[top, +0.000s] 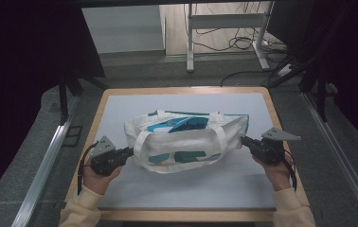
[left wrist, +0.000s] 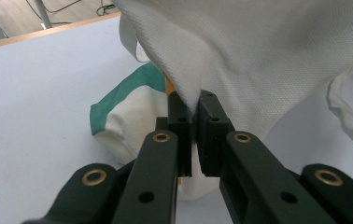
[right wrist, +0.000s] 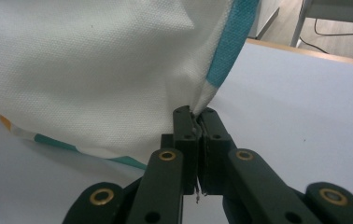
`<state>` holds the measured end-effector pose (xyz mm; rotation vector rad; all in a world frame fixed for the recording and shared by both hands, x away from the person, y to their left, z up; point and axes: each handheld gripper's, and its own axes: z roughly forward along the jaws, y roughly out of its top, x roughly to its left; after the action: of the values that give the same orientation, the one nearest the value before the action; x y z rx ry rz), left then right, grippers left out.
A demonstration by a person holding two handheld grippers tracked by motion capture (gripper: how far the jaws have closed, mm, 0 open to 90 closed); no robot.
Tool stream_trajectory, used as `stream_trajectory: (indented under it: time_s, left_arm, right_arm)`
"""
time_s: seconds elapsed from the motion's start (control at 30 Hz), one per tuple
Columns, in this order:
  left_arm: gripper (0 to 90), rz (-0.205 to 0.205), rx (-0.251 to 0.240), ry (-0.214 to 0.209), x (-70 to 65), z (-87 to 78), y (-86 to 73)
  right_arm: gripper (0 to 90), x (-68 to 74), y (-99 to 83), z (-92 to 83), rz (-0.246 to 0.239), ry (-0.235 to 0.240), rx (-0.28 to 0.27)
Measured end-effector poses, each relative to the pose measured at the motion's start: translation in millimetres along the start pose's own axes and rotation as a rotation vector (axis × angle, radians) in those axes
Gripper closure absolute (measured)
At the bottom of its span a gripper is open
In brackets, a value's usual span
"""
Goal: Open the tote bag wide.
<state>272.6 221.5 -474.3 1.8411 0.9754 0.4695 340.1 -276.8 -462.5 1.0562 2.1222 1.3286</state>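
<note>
A white fabric tote bag (top: 186, 142) with teal and blue patches and white handles lies in the middle of the table. My left gripper (top: 129, 152) is shut on the bag's left corner. In the left gripper view, white cloth (left wrist: 240, 56) runs down between the closed jaws of my left gripper (left wrist: 192, 100). My right gripper (top: 243, 140) is shut on the bag's right corner. The right gripper view shows the bag's white cloth (right wrist: 95, 79) and a teal edge strip (right wrist: 228, 44) pinched at the tip of my right gripper (right wrist: 196, 113).
The bag rests on a pale mat (top: 186, 189) covering a wooden table (top: 186, 89). Beyond the table stand a white desk frame (top: 224, 23) and floor cables (top: 243, 42). Dark curtains flank both sides.
</note>
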Motion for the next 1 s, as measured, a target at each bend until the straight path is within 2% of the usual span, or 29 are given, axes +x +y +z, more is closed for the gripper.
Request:
stream_trajectory:
  time_s: [0.2,0.4,0.5,0.57,0.8,1.0]
  left_arm:
    - [85.5,0.009,0.016,0.002,-1.3,3.0,-4.2]
    - [85.6,0.020,0.029,-0.006,-3.9,3.3,-10.4]
    - [85.6,0.035,0.037,-0.001,-5.9,4.0,-12.3]
    - [85.7,0.055,0.058,0.018,-7.1,7.2,-13.7]
    - [85.8,0.028,0.075,0.001,-2.7,13.9,-17.1]
    - [85.8,0.030,0.114,0.017,0.6,23.5,-21.2]
  right_arm:
    - [86.2,0.9,-3.6,3.2,-0.003,-0.003,0.016]
    - [86.2,2.3,-12.8,10.3,-0.013,-0.004,0.059]
    - [86.1,3.1,-14.9,12.6,-0.016,-0.006,0.071]
    - [86.1,3.3,-15.2,13.1,-0.018,-0.008,0.075]
    - [86.2,3.1,-21.0,20.7,-0.017,-0.013,0.111]
    - [86.1,3.3,-26.1,27.0,-0.017,-0.014,0.144]
